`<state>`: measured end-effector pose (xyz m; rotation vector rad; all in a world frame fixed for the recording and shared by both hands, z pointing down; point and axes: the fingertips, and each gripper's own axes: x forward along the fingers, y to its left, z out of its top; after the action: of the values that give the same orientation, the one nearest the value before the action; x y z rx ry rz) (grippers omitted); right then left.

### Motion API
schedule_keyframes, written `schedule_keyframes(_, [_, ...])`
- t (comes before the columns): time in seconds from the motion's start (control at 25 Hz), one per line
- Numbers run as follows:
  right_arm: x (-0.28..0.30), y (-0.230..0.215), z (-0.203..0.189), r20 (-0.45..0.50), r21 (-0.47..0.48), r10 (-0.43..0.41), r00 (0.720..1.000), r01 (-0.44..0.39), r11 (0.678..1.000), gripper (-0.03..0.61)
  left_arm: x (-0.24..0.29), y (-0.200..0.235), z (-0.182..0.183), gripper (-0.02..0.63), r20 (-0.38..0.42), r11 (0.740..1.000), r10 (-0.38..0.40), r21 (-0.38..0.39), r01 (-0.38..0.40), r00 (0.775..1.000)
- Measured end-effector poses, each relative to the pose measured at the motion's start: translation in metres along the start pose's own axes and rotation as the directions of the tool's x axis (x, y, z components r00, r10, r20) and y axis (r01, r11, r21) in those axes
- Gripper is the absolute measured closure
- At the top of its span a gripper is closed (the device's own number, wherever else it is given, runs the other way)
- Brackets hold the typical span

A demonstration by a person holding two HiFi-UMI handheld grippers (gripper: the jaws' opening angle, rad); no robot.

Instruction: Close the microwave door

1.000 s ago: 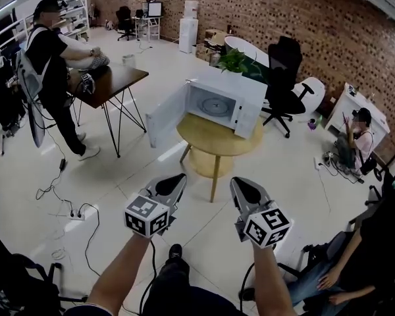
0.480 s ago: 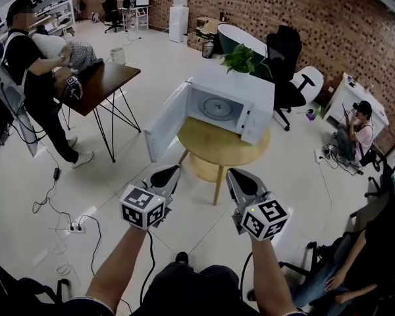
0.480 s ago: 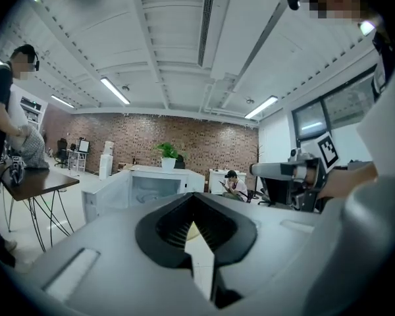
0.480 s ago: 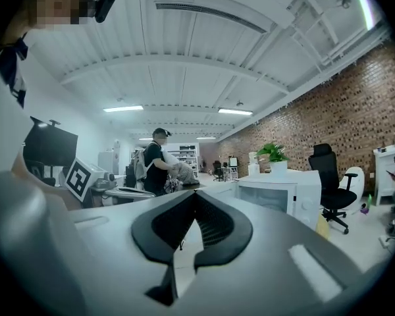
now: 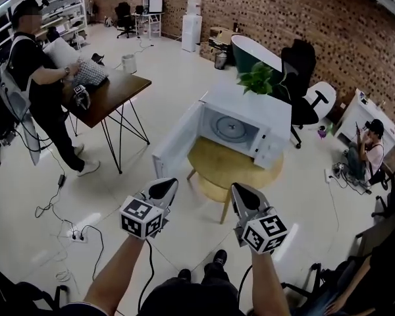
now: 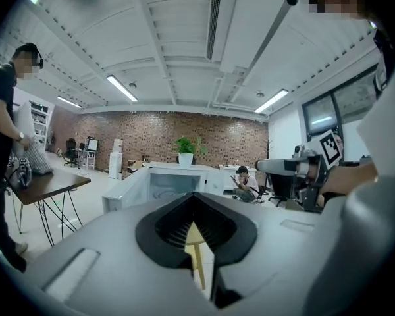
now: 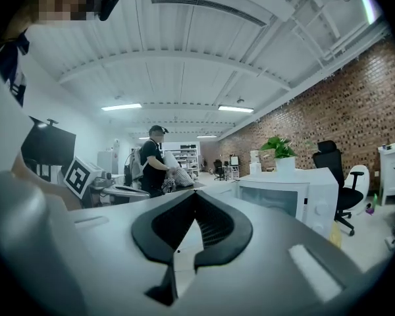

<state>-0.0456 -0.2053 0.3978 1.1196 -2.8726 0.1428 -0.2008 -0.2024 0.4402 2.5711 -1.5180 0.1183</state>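
Ahead, open microwave [image 5: 249, 109] on round table [image 5: 214, 164]; left tongs [image 5: 167, 184], right tongs [image 5: 241, 189] closed, empty.

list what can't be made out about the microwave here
- Markings on the control panel of the microwave: too small in head view and right gripper view.
- Lower edge of the microwave door: left gripper view, hidden behind the left gripper's own body.
- Door latch: too small in every view.
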Motion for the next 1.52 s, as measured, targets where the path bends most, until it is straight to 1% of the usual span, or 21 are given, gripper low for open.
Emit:
schedule_keyframes(0.16, [0.024, -0.005, -0.002, -0.043, -0.122, 0.014, 0.999, -0.019, 0.992, 0.577, 0.013, 0.035, -0.001, 0.606, -0.013, 0.998, 0.068, -0.008, -0.069, 0.998])
schedule_keyframes(0.24, [0.033, -0.006, -0.003, -0.053, -0.144, 0.025, 0.998, -0.032, 0.989, 0.577, 0.017, 0.051, -0.005, 0.606, -0.027, 0.995, 0.098, -0.012, -0.099, 0.995])
schedule_keyframes(0.48, [0.060, -0.008, -0.005, -0.066, -0.141, 0.081, 0.995, -0.090, 0.986, 0.577, 0.015, 0.089, -0.008, 0.606, -0.047, 0.982, 0.186, 0.000, -0.187, 0.981])
schedule_keyframes(0.68, [0.085, -0.010, -0.006, -0.075, -0.117, 0.119, 0.990, -0.127, 0.985, 0.577, 0.008, 0.130, -0.003, 0.606, -0.056, 0.960, 0.281, 0.018, -0.280, 0.958])
schedule_keyframes(0.84, [0.095, -0.007, -0.007, -0.086, -0.115, 0.143, 0.986, -0.153, 0.982, 0.577, 0.013, 0.160, -0.017, 0.606, -0.098, 0.948, 0.318, 0.030, -0.317, 0.943])
schedule_keyframes(1.0, [0.099, -0.012, -0.005, -0.105, -0.150, 0.139, 0.985, -0.154, 0.977, 0.577, 0.029, 0.175, -0.029, 0.606, -0.141, 0.951, 0.310, 0.035, -0.308, 0.940])
schedule_keyframes(1.12, [0.097, -0.022, 0.000, -0.101, -0.159, 0.122, 0.987, -0.137, 0.978, 0.577, 0.035, 0.171, -0.030, 0.609, -0.139, 0.954, 0.298, 0.022, -0.298, 0.945])
schedule_keyframes(1.36, [0.087, -0.039, -0.003, -0.096, -0.135, 0.090, 0.991, -0.103, 0.986, 0.577, 0.052, 0.137, -0.033, 0.609, -0.132, 0.974, 0.226, -0.006, -0.228, 0.965])
schedule_keyframes(1.52, [0.076, -0.052, -0.007, -0.097, -0.123, 0.065, 0.993, -0.077, 0.989, 0.577, 0.071, 0.103, -0.032, 0.608, -0.130, 0.987, 0.162, 0.008, -0.163, 0.978])
